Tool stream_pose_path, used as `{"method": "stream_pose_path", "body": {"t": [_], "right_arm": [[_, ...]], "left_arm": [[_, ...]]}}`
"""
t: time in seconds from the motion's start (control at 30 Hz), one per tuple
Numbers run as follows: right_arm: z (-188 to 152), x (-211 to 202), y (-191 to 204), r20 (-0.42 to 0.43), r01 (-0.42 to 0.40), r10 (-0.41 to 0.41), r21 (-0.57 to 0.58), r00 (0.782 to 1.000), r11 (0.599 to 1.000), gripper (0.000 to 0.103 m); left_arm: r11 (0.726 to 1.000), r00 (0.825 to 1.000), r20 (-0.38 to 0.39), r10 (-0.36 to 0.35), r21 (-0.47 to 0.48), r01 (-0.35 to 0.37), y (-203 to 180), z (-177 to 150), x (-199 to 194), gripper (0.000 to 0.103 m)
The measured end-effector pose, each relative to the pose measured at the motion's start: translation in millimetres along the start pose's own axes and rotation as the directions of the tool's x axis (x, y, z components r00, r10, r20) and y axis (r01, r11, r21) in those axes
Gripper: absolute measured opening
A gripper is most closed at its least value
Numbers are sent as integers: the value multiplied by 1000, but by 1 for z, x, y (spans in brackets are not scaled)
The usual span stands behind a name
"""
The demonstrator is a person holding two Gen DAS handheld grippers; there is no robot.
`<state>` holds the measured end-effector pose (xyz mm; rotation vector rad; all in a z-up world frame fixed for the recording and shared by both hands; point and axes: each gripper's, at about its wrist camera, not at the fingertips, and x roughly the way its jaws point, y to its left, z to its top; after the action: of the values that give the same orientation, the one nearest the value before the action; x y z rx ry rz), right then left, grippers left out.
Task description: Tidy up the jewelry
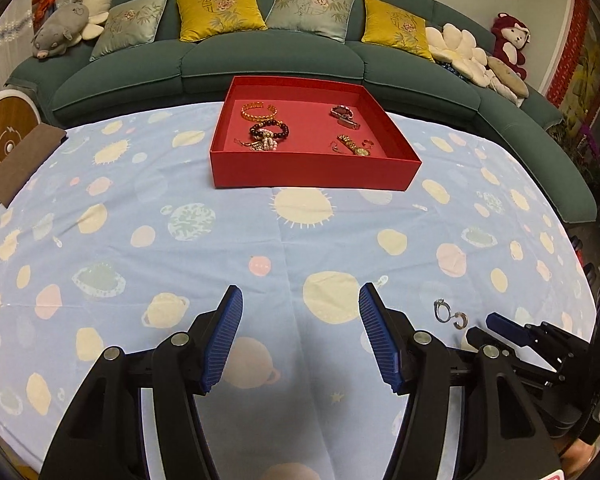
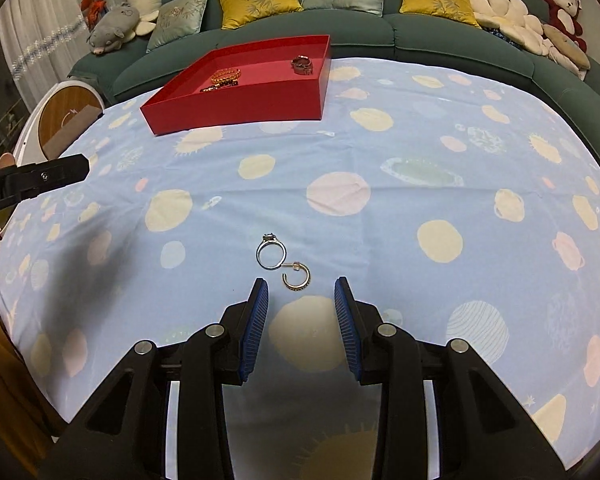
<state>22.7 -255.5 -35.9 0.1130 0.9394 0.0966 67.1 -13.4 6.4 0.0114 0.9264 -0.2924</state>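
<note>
**Table with jewelry tray and two loose pieces**

Tablecloth (image 2: pixel 380 152), pale blue with planet prints, covers the table; a green sofa (image 1: pixel 260 60) with cushions and plush toys stands behind. Red tray (image 1: pixel 312 170) at the far side holds bracelets and a watch. Silver ring (image 2: pixel 271 254) and gold hoop earring (image 2: pixel 296 278) lie touching on the cloth, just ahead of the right gripper (image 2: pixel 302 284), whose jaws stand apart and empty. Left gripper (image 1: pixel 300 292), released, hovers over bare cloth, nothing between its pads.
</note>
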Motion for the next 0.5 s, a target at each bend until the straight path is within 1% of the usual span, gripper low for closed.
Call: {"method": "stream_pose_path", "body": {"t": [0.17, 0.37, 0.43, 0.5], "right_arm": [[1, 5, 3, 0, -3, 3, -14, 1000, 1000, 33], [1, 13, 5, -6, 8, -8, -28, 1000, 1000, 33], [1, 15, 5, -6, 10, -10, -30, 1000, 999, 31], [1, 17, 6, -5, 15, -15, -36, 1000, 999, 27]], "left_arm": [[999, 1000, -4, 7, 34, -7, -7, -5, 2, 59], [999, 1000, -15, -6, 47, 6, -13, -8, 6, 59], [998, 1000, -16, -8, 55, 9, -16, -9, 7, 59], [998, 1000, -19, -11, 63, 12, -18, -10, 8, 59]]}}
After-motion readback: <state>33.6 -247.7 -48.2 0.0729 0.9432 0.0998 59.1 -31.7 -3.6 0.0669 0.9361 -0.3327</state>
